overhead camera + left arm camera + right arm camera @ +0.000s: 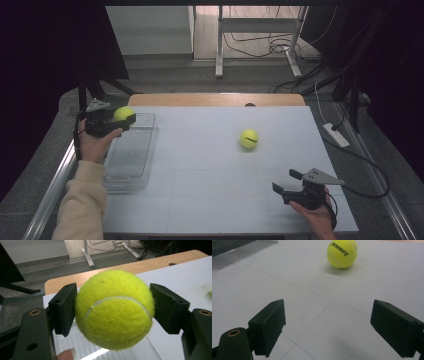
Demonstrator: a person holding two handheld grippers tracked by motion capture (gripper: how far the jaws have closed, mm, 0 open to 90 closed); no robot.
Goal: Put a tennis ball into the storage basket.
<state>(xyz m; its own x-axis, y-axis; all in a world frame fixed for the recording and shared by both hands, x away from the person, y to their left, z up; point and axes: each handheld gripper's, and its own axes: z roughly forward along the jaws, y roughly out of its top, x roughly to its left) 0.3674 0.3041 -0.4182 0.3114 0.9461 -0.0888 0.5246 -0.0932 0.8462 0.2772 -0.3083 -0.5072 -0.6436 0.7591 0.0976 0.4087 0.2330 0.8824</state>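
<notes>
High view has the left gripper (pixel 125 119) clamping 1 tennis ball (pixel 123 114) above the clear tray (pixel 131 165); the right gripper (pixel 288 181) gapes empty, well short of the second ball (pixel 249 138).

At the desk's (pixel 210 200) left edge, the left claw (pixel 125 118) grips a yellow ball (pixel 123 114) above the far end of a clear tray (pixel 129 162). A second ball (pixel 249 138) sits alone on the white top, right of centre. The right claw (pixel 286 182) rests near the front right corner, jaws apart, pointing left towards the middle. Cables trail across the floor beyond.
</notes>
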